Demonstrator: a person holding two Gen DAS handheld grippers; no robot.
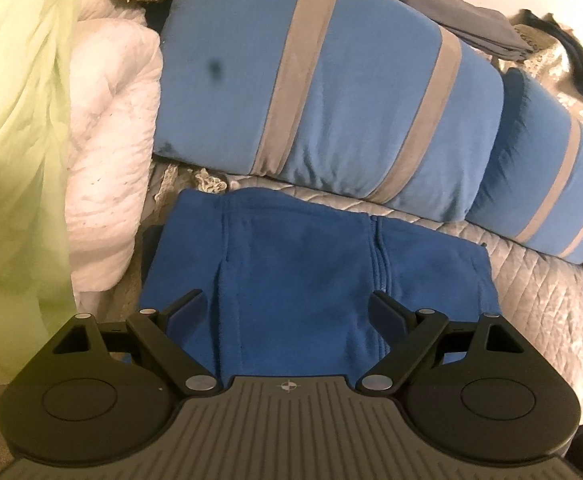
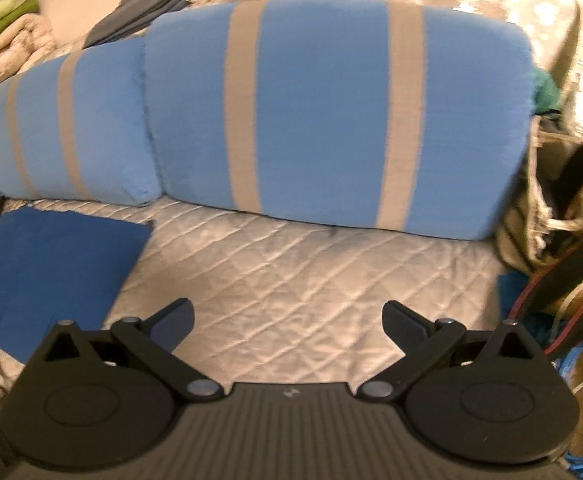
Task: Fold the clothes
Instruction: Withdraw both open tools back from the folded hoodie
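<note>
Fleece (image 1: 299, 280), dark blue and folded into a flat rectangle, is lying on the quilted cover (image 2: 291, 264) just in front of the striped cushions (image 1: 323, 92). We are holding the left gripper (image 1: 287, 308) over the fleece's near edge, jaws spread wide and gripping nothing. We are holding the right gripper (image 2: 287, 316) over bare quilt beside the fleece (image 2: 55, 264), jaws likewise wide apart and empty. White bedding (image 1: 111, 152) is bunching up beside the fleece, away from the right gripper.
</note>
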